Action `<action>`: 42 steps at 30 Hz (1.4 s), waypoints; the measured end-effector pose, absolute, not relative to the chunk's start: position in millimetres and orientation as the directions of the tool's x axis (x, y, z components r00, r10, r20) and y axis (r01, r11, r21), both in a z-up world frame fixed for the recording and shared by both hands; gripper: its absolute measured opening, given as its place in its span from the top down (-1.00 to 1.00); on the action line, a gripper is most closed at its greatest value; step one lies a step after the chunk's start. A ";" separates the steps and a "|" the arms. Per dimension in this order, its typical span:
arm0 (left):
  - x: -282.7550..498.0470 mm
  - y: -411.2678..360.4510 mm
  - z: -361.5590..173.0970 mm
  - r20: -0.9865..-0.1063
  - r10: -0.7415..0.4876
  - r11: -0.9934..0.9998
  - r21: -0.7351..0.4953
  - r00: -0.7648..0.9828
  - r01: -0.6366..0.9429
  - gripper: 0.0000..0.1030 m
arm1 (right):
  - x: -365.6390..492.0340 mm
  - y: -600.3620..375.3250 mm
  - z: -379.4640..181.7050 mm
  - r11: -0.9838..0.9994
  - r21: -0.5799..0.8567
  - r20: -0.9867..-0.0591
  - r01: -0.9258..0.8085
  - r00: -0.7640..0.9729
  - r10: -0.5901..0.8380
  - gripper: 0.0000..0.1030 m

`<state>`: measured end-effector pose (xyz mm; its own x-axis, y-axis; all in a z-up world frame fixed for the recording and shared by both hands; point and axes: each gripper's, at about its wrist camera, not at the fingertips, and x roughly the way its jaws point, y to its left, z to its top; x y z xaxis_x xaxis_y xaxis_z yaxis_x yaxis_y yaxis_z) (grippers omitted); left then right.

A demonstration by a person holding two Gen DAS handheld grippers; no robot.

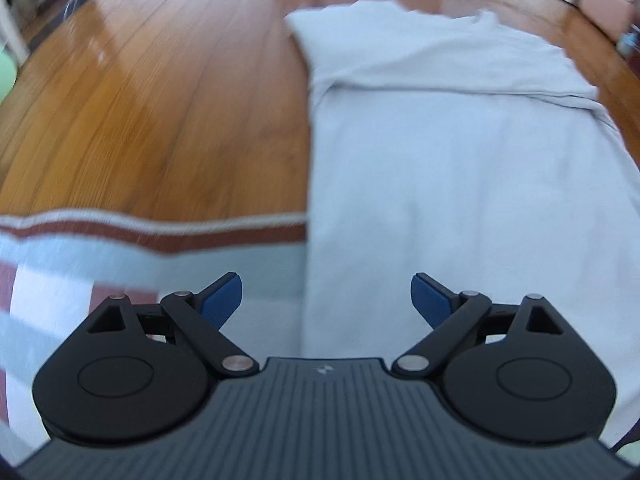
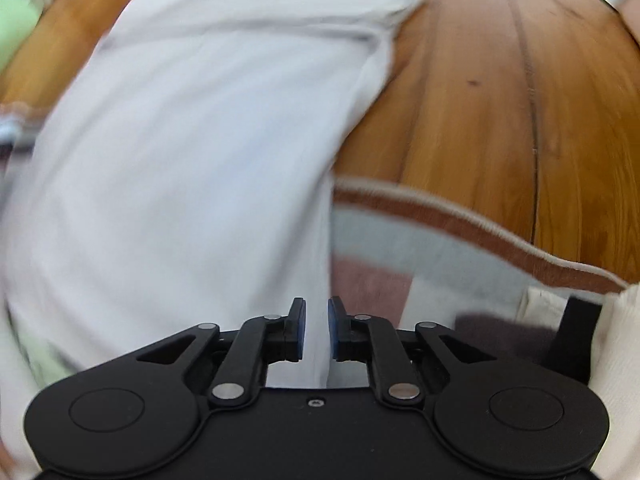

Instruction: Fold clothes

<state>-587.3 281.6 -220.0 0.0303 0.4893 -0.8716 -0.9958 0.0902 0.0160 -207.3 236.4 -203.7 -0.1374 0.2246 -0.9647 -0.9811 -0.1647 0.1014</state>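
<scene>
A pale, white-blue garment (image 1: 440, 160) lies spread flat, partly on a striped rug (image 1: 120, 248) and partly on the wooden floor (image 1: 160, 100). A sleeve is folded across its far end. My left gripper (image 1: 326, 284) hangs over the garment's left edge near the rug, its jaws wide open with nothing between them. In the right wrist view the garment (image 2: 200, 140) fills the left half. My right gripper (image 2: 316, 308) points down at the garment's right edge. Its jaws stand a narrow gap apart, white cloth shows in the gap, and the pads do not press on it.
The rug (image 2: 440, 248), with its brown border, runs under the garment's near end. Wooden floor (image 2: 520, 100) lies beyond it. Cream fabric (image 2: 616, 340) and a black part (image 2: 576, 328) sit at the right edge. A green thing (image 2: 16, 12) lies at the far left, and a pinkish box (image 1: 604, 4) at the far right.
</scene>
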 end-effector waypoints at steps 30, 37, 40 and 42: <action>-611.2 301.5 -254.1 -0.956 0.286 0.099 -0.031 0.058 -0.995 -0.92 | -145.1 224.7 -232.5 0.266 0.184 -0.977 -0.946 -0.147 0.154 -0.33; -602.6 288.9 -251.5 -0.979 0.078 0.282 -0.157 0.186 -0.947 -0.84 | -147.9 213.2 -251.9 0.240 0.249 -0.966 -0.938 -0.259 -0.012 -0.46; -589.5 273.0 -243.4 -0.979 0.119 0.345 -0.113 0.163 -0.932 -0.17 | -166.1 216.4 -253.4 0.144 0.271 -0.959 -0.952 -0.280 -0.045 -0.69; -590.2 269.1 -238.7 -0.966 0.158 0.334 -0.141 0.203 -0.932 0.04 | -179.1 214.9 -252.8 0.079 0.246 -0.966 -0.966 -0.252 -0.065 -0.69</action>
